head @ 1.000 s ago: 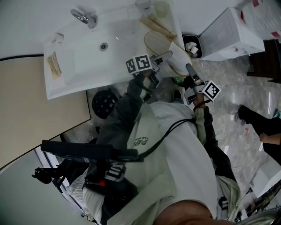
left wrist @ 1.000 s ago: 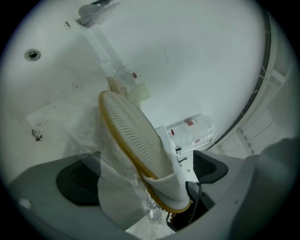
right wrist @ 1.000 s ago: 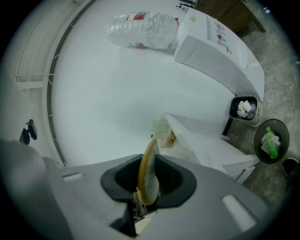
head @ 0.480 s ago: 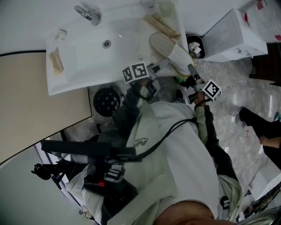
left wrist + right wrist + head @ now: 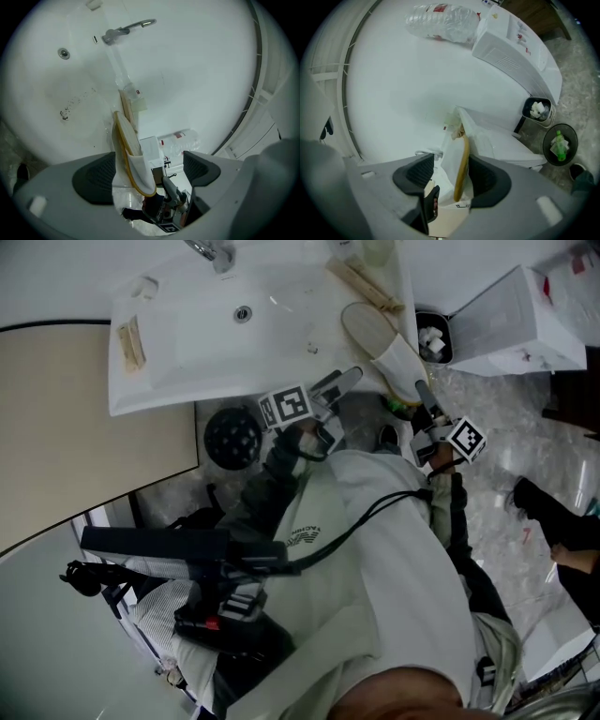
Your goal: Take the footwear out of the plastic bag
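– White all over at the left, is it?
– Yes. Sink (image 5: 178, 362) first, its tap (image 5: 211, 249) at the far rim, and a black basket (image 5: 232, 437) below its front edge.
– Your left gripper?
– My left gripper (image 5: 149, 172) points at the counter just right of the basin. Its jaws have just been closing, yet they stand well apart. In the left gripper view the slipper (image 5: 380, 334) shows in the gap, close by my left pad (image 5: 96, 177) and clear of the other. Neither presses it, so I hold nothing there.
– Where does the slipper lie?
– On the counter right of the basin, white with a yellow edge, its toe end over the front edge.
– And the right side?
– My right gripper (image 5: 450, 177) comes at that toe end from the right. Its jaws have just been opening. The slipper stands edge-on between them, the yellow edge just beside one pad and well off the other. I cannot tell whether it touches, but nothing is clamped.
– The bag?
– Crumpled pale film (image 5: 480, 131) lies just behind the slipper. I cannot tell whether it is the bag.
– Further right?
– A small bin (image 5: 519, 124) with white scraps in it, then a white box (image 5: 525, 315) on the floor.
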`<state>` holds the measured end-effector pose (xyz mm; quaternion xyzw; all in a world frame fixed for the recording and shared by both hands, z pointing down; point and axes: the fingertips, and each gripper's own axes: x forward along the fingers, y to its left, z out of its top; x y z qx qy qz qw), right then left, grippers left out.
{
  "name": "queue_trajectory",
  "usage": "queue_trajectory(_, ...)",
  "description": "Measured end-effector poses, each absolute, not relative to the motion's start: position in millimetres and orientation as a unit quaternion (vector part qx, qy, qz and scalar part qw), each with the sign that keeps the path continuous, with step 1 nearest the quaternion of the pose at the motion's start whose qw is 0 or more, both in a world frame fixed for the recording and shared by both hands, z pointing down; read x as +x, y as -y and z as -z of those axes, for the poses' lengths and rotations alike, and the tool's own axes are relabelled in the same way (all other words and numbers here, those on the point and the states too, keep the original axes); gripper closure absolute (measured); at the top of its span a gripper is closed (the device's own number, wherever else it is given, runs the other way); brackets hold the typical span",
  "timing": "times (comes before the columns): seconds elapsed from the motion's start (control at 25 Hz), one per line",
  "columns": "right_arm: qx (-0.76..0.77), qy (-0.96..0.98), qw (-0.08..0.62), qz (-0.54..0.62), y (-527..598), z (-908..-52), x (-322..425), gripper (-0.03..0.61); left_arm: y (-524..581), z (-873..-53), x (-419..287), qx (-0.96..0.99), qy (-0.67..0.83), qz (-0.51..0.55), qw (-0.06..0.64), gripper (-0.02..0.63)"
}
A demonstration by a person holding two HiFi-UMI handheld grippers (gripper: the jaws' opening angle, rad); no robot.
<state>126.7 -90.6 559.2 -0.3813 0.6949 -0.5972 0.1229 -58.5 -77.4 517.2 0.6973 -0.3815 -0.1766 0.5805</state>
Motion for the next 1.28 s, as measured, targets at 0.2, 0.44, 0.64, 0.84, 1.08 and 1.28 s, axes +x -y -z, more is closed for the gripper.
queue_trajectory(0.2, -0.369, -0.708, 0.106, 0.593, 78, -562, 141, 0.354, 66, -513, -49, 0.700, 0.375, 0.198, 0.575, 0.213)
queue_trajectory(0.44, -0.339, -0.748, 0.012, 0.570, 87, -562, 107, 0.330, 59, -515, -41, 0.697, 0.377, 0.205, 0.574, 0.261)
queue_trajectory(0.64, -0.371, -0.808, -0.147, 0.434, 88, -564, 105, 0.327, 49, -515, -36, 0.689, 0.388, 0.217, 0.572, 0.262)
queue_trajectory(0.84, -0.378, -0.793, -0.127, 0.461, 77, -572, 138, 0.325, 36, -524, -37, 0.672, 0.407, 0.227, 0.576, 0.267)
queue_trajectory(1.08, -0.395, -0.768, -0.035, 0.503, 77, -562, 195, 0.302, 30, -526, -38, 0.657, 0.424, 0.246, 0.573, 0.279)
queue_trajectory(1.28, -0.360, -0.791, 0.099, 0.485, 92, -510, 209, 0.302, 29, -525, -36, 0.646, 0.430, 0.264, 0.573, 0.309)
